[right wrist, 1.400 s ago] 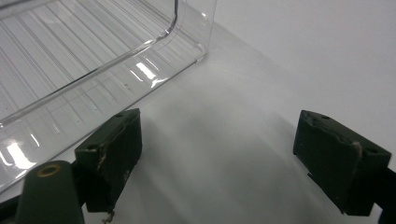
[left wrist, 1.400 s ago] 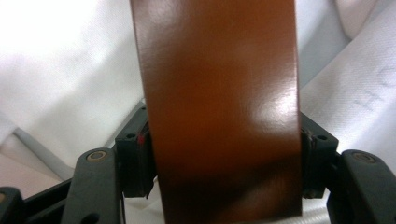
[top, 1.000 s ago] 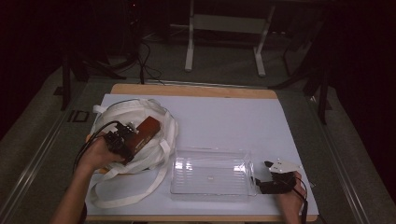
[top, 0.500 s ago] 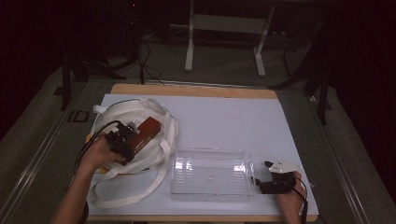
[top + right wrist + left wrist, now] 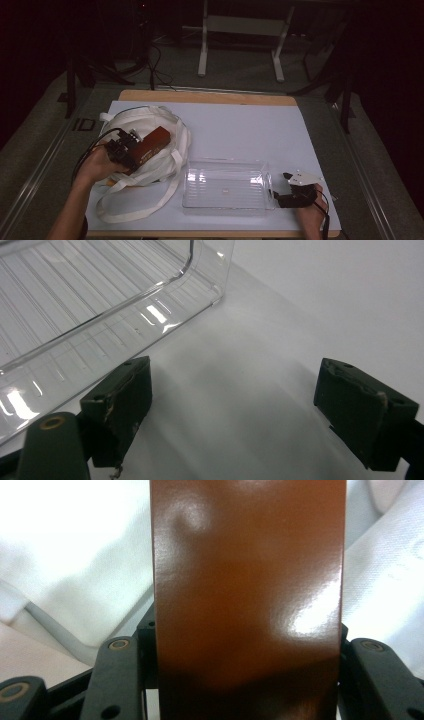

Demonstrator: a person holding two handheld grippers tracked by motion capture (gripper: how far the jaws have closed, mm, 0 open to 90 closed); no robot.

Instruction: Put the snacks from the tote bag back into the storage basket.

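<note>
A person sits at a table covered with a big white sheet [image 5: 240, 125]; a hand comes in from each bottom corner of the high view, and each hand holds a black tool with two jaws.

The left gripper [image 5: 131, 149] is at the left side of the table, over a soft white cloth bag with long straps [image 5: 150, 125]; its jaws are pinching a shiny brown box with flat sides [image 5: 152, 142]; the box sticks out from the tool toward the far right, tilted, right above the bag; one long strap of the bag loops out on the sheet toward the person. In the left gripper view the brown box [image 5: 247, 595] stands up the middle, and a black jaw presses on each of its two sides; white cloth [image 5: 70, 555] lies behind it.

A clear plastic tray with a ribbed bottom [image 5: 226, 186] rests on the sheet near the front edge, in the middle; nothing can be seen inside it.

The right gripper [image 5: 292, 192] is low on the sheet, just beside the right end of the tray; in the right gripper view its two jaws are spread wide apart with only white sheet between them; the corner of the clear tray [image 5: 100, 305] is very close to the left jaw, and I cannot tell if they touch.
</note>
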